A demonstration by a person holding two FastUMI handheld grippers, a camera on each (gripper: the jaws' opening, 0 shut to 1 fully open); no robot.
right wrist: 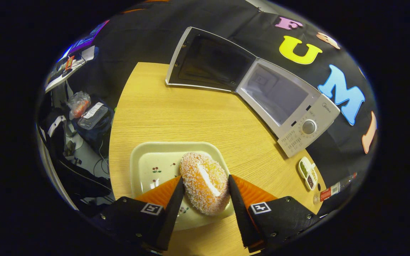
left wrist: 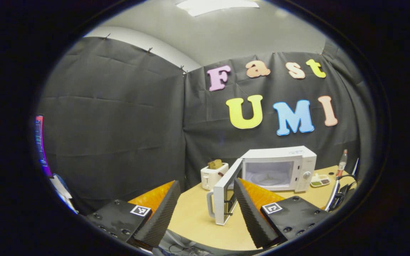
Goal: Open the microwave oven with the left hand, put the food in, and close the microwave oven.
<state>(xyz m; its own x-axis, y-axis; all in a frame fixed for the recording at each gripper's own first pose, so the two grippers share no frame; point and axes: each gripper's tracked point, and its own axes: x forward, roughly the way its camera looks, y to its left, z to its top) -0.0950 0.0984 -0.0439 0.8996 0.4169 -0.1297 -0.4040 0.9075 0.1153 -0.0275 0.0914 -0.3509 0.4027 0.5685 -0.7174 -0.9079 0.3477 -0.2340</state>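
Observation:
The white microwave [left wrist: 278, 167] stands at the back of the wooden table with its door [left wrist: 224, 199] swung wide open to the left and its lit cavity bare. My left gripper [left wrist: 205, 186] is open, held back from the door with nothing between its fingers. In the right gripper view the microwave [right wrist: 290, 99] and its open door [right wrist: 208, 60] lie beyond a cream plate [right wrist: 148, 167]. A sugar-coated bun [right wrist: 205, 185] rests on that plate. My right gripper [right wrist: 205, 177] is shut on the bun, one finger against each side.
A white toaster [left wrist: 212, 176] holding bread stands left of the microwave. A small divided dish [left wrist: 319, 180] and a bottle [left wrist: 341, 163] sit to its right. Bags and clutter [right wrist: 84, 110] lie off the table's left edge. A lit screen [left wrist: 39, 145] glows at far left.

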